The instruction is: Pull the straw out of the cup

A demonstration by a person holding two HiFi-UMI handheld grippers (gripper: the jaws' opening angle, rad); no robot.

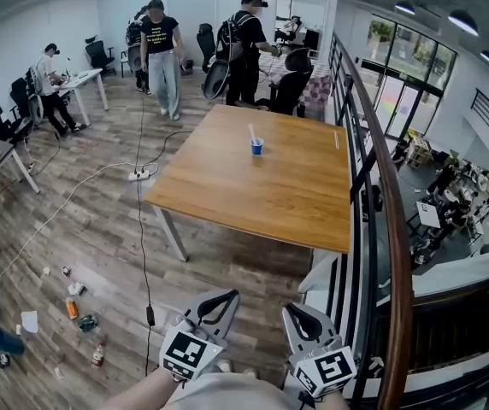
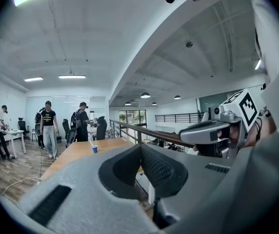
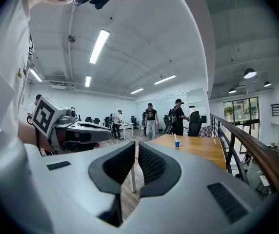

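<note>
Though all show cup (image 1: 256, 146), head-view bottles (image 1: 87, 322), maybe

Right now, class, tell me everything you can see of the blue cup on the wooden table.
The cup is small and blue; it is too far off to tell its material. It stands upright on the wooden table, towards the table's far side. A white straw sticks out of its open top, leaning left in the head view. Only the table and the straw touch it. No lid or print can be made out.
</note>
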